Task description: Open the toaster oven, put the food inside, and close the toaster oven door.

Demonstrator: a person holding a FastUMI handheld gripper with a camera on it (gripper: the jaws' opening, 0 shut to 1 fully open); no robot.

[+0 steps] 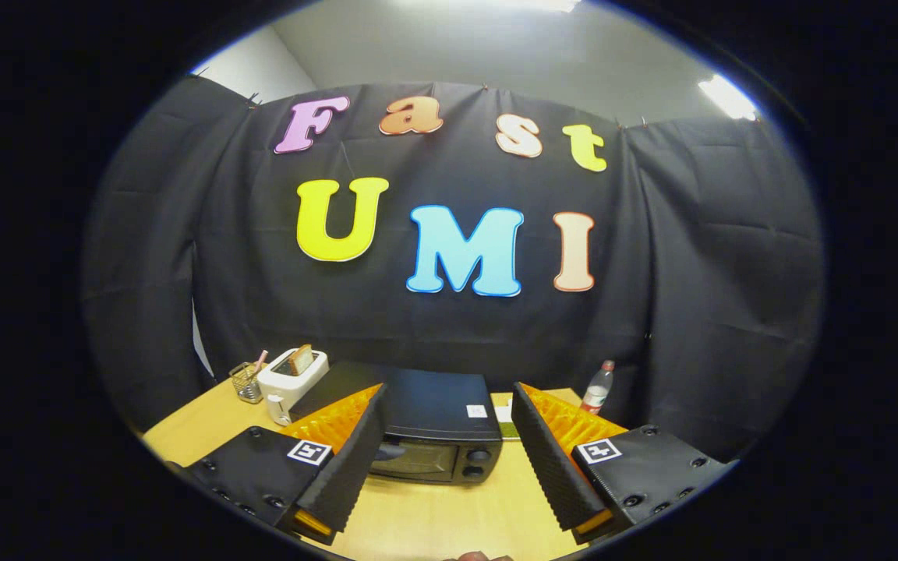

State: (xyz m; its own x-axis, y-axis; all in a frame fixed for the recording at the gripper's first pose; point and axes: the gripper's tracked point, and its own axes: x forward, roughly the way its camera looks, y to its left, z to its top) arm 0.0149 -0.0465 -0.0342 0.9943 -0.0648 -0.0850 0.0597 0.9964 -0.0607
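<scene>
Two fingers of your tool [437,460] stand wide apart and hold nothing. The toaster oven [435,427] sits on the worktop [449,514] straight ahead, framed between them, its closed door facing you, long side across your approach.

Staged recording booth, black cloth wall [433,327] pinned up under a plain ceiling [496,47], kitchen appliances on a wooden table [433,514]
</scene>
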